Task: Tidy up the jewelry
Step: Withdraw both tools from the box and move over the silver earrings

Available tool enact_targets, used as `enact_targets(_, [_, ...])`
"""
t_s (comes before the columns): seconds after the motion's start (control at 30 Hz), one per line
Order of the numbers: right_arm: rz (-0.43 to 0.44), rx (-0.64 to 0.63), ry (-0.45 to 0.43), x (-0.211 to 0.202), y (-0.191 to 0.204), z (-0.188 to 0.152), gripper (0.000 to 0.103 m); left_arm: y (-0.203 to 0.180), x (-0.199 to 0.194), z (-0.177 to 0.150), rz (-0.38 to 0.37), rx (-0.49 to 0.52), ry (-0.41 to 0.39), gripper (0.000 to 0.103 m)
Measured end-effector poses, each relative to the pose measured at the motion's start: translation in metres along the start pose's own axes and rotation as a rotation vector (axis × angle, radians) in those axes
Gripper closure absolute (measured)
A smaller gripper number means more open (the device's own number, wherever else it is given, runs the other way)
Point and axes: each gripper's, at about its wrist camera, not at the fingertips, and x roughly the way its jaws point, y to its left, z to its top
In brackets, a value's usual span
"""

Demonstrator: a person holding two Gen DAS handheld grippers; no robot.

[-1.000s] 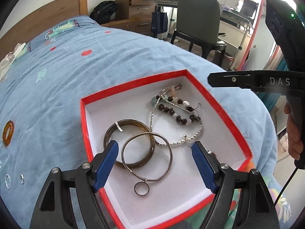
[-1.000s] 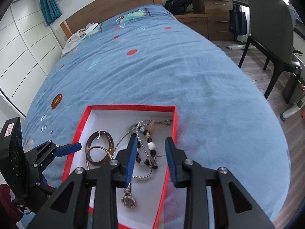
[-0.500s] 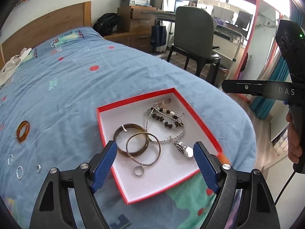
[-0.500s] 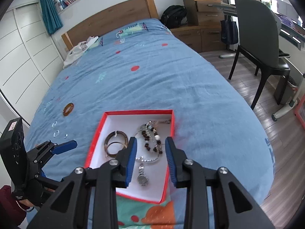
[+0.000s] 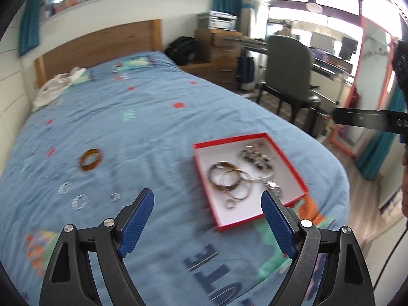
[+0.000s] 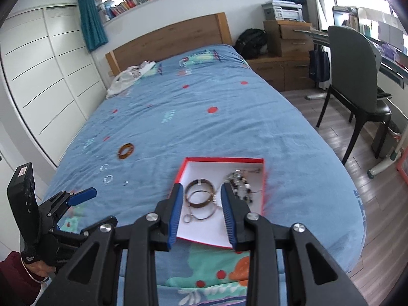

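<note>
Both grippers hang in the air above the blue patterned bedspread (image 6: 229, 107), and neither one carries anything. The left gripper (image 5: 207, 219) has its blue-padded jaws spread wide and opening further, with only bedding showing between them. The right gripper (image 6: 201, 213) holds its jaws partly apart, released, nothing pinched; the jewelry seen through the gap lies far below in the box.

That shallow red cardboard box with a white inside (image 6: 262, 186) sits near the foot of the bed, toward its right edge. Inside it, on the left, a dark brown bangle (image 6: 195, 186) overlaps a thin silver hoop bangle (image 6: 204, 207) with a small ring dangling from it. To the right lies a tangle of dark and white bead strands (image 6: 242, 186), and the left view shows a small silver watch (image 5: 274, 188) at the near edge.

Out on the bedding, well left of the box, rests an amber-orange ring-shaped bangle (image 5: 90, 160). Nearer than it lie several small silver rings (image 5: 79, 201). A hand in a dark red sleeve (image 6: 15, 275) grips the left handle.
</note>
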Motion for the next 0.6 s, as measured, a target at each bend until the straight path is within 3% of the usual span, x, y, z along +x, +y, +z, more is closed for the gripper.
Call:
enact_targets(0.3, [0.018, -0.039, -0.002, -0.007, 0.047, -0.008, 0.073, 0.056, -0.042, -0.021, 0.131, -0.082, -0.027, 0.018])
enact_targets(0.6, [0.053, -0.066, 0.033, 0.024, 0.094, -0.014, 0.072, 0.113, -0.057, -0.043, 0.205, -0.147, -0.019, 0.018])
